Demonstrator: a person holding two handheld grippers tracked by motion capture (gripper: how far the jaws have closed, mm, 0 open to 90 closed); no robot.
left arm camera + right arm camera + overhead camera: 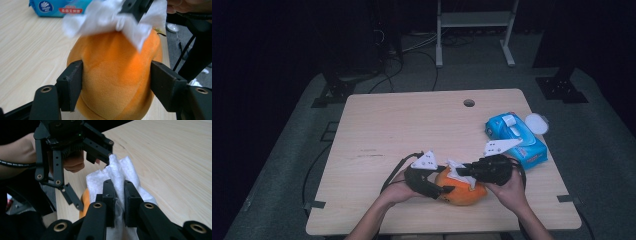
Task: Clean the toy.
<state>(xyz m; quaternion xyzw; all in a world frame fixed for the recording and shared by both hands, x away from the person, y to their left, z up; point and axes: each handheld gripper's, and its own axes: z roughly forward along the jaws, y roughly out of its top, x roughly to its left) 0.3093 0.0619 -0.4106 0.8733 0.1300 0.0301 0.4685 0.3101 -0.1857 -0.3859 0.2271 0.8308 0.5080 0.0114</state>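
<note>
Left gripper [116, 82]: clamped on the plush [117, 75], one black jaw pressed into each flank of the orange body; in the high view it sits at the plush's left side, held by the left hand [398, 190].
Right gripper [117, 195]: pinched shut on the wipe [118, 173], the white sheet squeezed between the two jaws and fanning out above them; in the high view it reaches in from the right over the plush, held by the right hand [511, 192].
Wipe: crumpled, white, lying on the top of the plush at the far end from the left gripper; in the left gripper view it looks blurred, with the right gripper's black jaws on it.
Plush: orange, rounded, soft-looking, resting on the table [412, 130] near its front edge, between the two hands; a small dark bit shows at its far tip, too small to make out.
Pack [516, 137]: blue wet-wipe pack, lying on the table's right side, beyond the right hand and apart from the plush; in the left gripper view its printed label shows at the top left.
Lid [536, 123]: a round white disc at the pack's far right corner, at the table's edge.
Table: light wood, with a small round hole [469, 103] near its far edge.
Floor: grey, with dark cables and a white frame beyond the table.
</note>
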